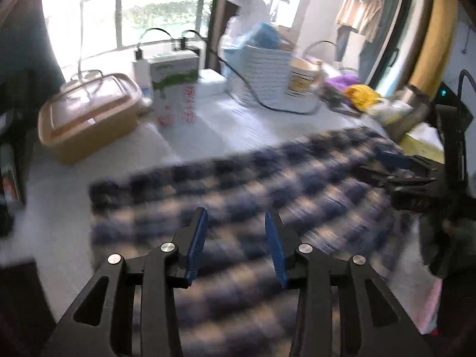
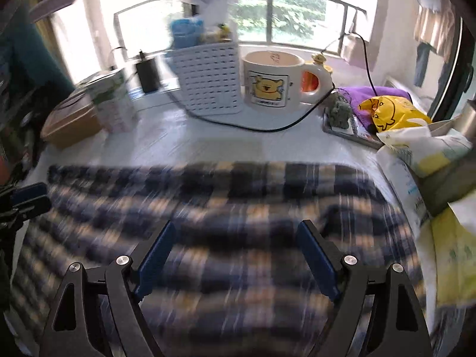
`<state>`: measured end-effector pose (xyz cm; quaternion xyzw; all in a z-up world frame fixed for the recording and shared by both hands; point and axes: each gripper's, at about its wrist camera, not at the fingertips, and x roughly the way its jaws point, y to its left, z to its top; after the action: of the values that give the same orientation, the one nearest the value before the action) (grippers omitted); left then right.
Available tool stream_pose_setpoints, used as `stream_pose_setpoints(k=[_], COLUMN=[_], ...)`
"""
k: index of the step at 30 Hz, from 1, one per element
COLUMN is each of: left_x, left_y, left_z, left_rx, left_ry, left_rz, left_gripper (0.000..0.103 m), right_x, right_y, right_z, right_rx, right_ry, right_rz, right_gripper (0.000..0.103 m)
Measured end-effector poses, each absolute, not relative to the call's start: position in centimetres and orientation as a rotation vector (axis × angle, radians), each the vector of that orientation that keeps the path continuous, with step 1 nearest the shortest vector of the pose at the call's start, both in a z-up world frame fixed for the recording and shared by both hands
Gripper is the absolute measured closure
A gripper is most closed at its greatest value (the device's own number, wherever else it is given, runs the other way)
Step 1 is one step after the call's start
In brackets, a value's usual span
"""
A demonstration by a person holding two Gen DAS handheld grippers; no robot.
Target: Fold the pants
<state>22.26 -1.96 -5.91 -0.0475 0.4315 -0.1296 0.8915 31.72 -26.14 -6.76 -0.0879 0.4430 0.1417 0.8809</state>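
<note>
The blue and cream plaid pants (image 1: 238, 190) lie spread across the white table, blurred by motion; they also fill the lower half of the right wrist view (image 2: 226, 208). My left gripper (image 1: 236, 217) is open and empty just above the cloth near its front edge. My right gripper (image 2: 235, 232) is open wide and empty above the cloth. The right gripper shows at the right edge of the left wrist view (image 1: 395, 166), and the left gripper at the left edge of the right wrist view (image 2: 26, 199).
Along the far side stand a tan lidded box (image 1: 89, 116), a green and white carton (image 1: 175, 89), a white slotted basket (image 2: 208, 80), a bear mug (image 2: 273, 80) and a black cable (image 2: 267, 126). Yellow and white bags (image 2: 416, 136) crowd the right side.
</note>
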Motion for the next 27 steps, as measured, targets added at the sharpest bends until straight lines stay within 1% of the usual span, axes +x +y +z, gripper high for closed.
stream_pose_setpoints(k=[4,8,11,13,18,23,25,27], left_x=[18.9,16.2,14.7,13.5,10.5,9.9,9.7,9.3], left_y=[-4.8,-7.0,-7.9,-8.0,-9.1,-10.4,-10.7,-11.1], left_z=[-6.8,-8.1,-8.7,-9.0,-8.3,-9.9,-10.3,-10.7], left_rx=[-0.111,-0.094,-0.072,-0.068,-0.043,0.012,0.031,0.071], left_ry=[0.921,0.957,0.98,0.989,0.946,0.987,0.992,0.964], left_rz=[-0.304,-0.32,-0.317,-0.319,-0.352,-0.346,-0.349,-0.348], left_gripper=[0.063,0.063,0.063,0.063,0.063,0.062,0.052,0.052], right_x=[28.0,26.1,24.8,24.0,22.3,21.3,21.2,21.0], right_y=[-25.7,-26.4,-27.4,-28.1,-30.5,-33.6,-34.6,-35.7], right_z=[-7.6,-10.1,-10.6,-10.5,-9.2,-8.2,-7.9,-7.8], right_rx=[-0.243,-0.273,-0.269,-0.265,-0.195,-0.157,-0.144,-0.125], right_ry=[0.918,0.965,0.959,0.947,0.897,0.859,0.85,0.84], right_rz=[0.335,0.31,0.303,0.305,0.274,0.207,0.184,0.17], right_gripper=[0.018,0.018,0.018,0.018,0.018,0.018,0.018,0.018])
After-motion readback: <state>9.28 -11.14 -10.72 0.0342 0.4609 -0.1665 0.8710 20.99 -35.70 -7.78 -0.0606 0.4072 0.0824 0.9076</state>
